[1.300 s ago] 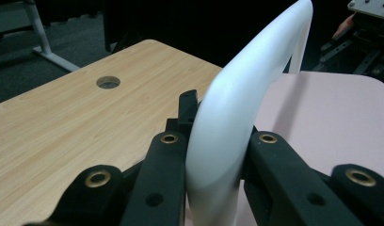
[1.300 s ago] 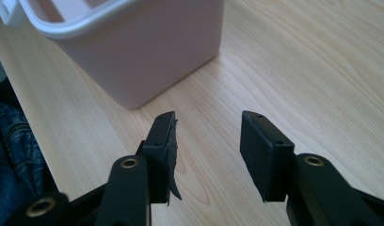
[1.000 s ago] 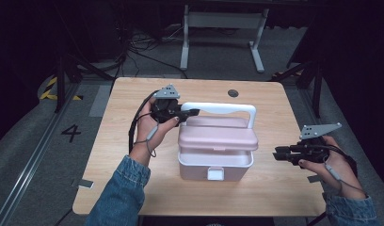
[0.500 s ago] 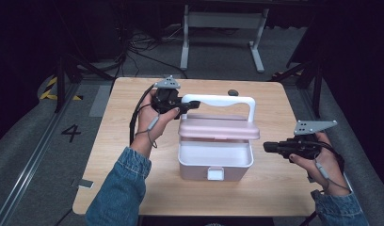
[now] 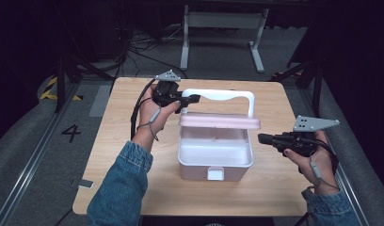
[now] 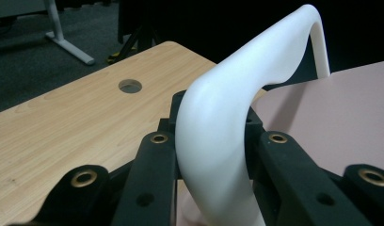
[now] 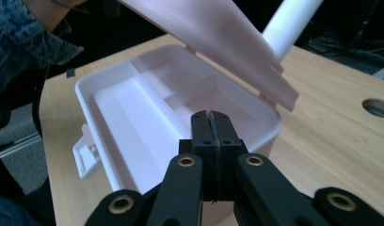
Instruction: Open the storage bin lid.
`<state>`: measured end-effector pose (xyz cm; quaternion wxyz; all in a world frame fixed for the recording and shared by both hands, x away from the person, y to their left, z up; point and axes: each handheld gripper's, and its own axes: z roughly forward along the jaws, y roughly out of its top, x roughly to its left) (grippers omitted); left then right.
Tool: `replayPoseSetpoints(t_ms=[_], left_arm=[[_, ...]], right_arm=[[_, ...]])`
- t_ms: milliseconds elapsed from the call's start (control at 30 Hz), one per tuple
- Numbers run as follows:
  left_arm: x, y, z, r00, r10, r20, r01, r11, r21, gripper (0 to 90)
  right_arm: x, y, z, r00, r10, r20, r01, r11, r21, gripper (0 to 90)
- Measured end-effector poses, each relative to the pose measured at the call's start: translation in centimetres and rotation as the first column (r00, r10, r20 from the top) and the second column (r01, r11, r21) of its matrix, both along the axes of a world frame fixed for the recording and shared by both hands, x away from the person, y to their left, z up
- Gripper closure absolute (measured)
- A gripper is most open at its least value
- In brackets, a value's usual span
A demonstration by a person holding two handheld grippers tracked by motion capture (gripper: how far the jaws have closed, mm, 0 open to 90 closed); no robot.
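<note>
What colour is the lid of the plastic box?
Pale pink. The box's hinged plastic lid shows best in the right gripper view, raised above the open white box.

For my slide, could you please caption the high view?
Left gripper lifts pink box's lid by its white handle.

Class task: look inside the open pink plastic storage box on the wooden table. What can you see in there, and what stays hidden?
The pink plastic storage box shows pale dividers forming compartments, and those in view look empty. The raised pink lid covers the back part in the high view.
</note>
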<state>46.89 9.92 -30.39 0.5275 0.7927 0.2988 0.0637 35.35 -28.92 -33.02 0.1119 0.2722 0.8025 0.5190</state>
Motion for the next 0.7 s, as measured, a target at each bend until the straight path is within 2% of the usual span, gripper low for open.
replayPoseSetpoints(t_ms=[200, 400, 567, 600, 633, 667, 700], left_arm=[[-0.2, 0.1, -0.2, 1.0, -0.006, -0.006, 0.006, 0.9999, -0.013, 76.0], [-0.2, 0.4, -0.2, 1.0, -0.005, -0.009, 0.005, 0.9999, -0.014, 74.4], [-0.4, 0.5, -0.4, 0.9999, 0.005, 0.01, -0.005, 0.9999, 0.009, 66.4], [-0.5, 0.6, -0.4, 0.9997, 0.019, 0.019, -0.019, 0.9997, 0.013, 60.2], [-0.6, 0.8, -0.4, 0.9982, 0.045, 0.039, -0.046, 0.9987, 0.024, 49.9], [-0.6, 0.8, -0.4, 0.9982, 0.045, 0.039, -0.046, 0.9987, 0.024, 45.3], [-0.6, 1.0, -0.5, 0.997, 0.053, 0.056, -0.055, 0.9981, 0.029, 39.5]], right_arm=[[0.6, 0.9, 0.0, 0.9996, -0.005, 0.027, 0.004, 0.999, 0.052, 90.0], [0.9, 1.1, 0.0, 0.9994, -0.013, 0.033, 0.01, 0.997, 0.071, 90.0], [1.0, 1.0, -0.1, 0.9994, -0.012, 0.033, 0.01, 0.997, 0.074, 90.0], [1.0, 1.1, -0.1, 0.9995, -0.011, 0.031, 0.008, 0.997, 0.073, 90.0], [0.9, 1.1, -0.1, 0.9994, -0.012, 0.032, 0.009, 0.997, 0.072, 90.0], [0.9, 1.1, -0.1, 0.9994, -0.012, 0.032, 0.009, 0.997, 0.072, 90.0], [1.0, 1.1, 0.0, 0.9995, -0.011, 0.03, 0.009, 0.997, 0.074, 90.0]])
